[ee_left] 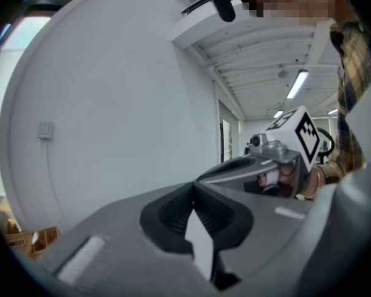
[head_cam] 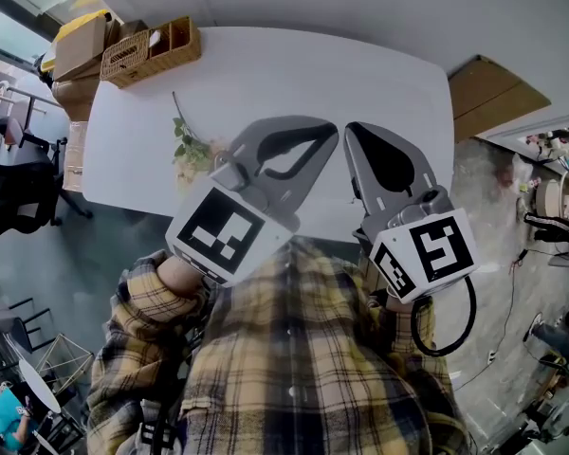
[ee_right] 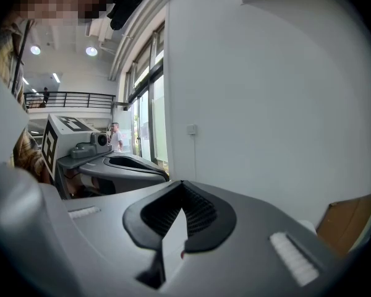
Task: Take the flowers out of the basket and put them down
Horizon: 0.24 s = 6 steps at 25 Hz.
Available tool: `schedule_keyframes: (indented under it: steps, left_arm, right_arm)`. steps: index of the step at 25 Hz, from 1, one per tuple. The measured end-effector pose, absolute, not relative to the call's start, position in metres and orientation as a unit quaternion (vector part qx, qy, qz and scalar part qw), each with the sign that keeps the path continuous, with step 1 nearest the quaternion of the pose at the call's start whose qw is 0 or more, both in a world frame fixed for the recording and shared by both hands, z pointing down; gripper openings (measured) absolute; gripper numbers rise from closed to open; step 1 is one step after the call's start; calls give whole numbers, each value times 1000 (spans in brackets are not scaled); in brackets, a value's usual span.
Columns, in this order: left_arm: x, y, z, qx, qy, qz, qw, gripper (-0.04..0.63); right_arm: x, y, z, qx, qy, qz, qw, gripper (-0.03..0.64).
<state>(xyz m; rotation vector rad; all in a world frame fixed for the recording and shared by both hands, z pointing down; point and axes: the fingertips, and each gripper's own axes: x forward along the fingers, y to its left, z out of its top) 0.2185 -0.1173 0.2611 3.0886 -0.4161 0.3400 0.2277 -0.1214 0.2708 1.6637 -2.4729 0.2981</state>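
Lying on the bench point(head_cam: 313, 74) well apart from the basket point(head_cam: 152, 50), the flowers point(head_cam: 192, 150) seem already delivered; hence left tongs point(head_cam: 330, 131) and right tongs point(head_cam: 353, 133) hover pressed together, empty.

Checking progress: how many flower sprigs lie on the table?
1: a sprig at the left of the table, its lower end behind the left tool, which may hide more.
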Motion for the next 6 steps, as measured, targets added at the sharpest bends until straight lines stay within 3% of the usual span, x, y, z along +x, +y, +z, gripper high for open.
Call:
schedule_keyframes:
  steps: [6]
  left_arm:
    - [218,-118,264,985,-133,112,4,-2]
  right_arm:
    - [228,-122,274,554,-823,103,75,5]
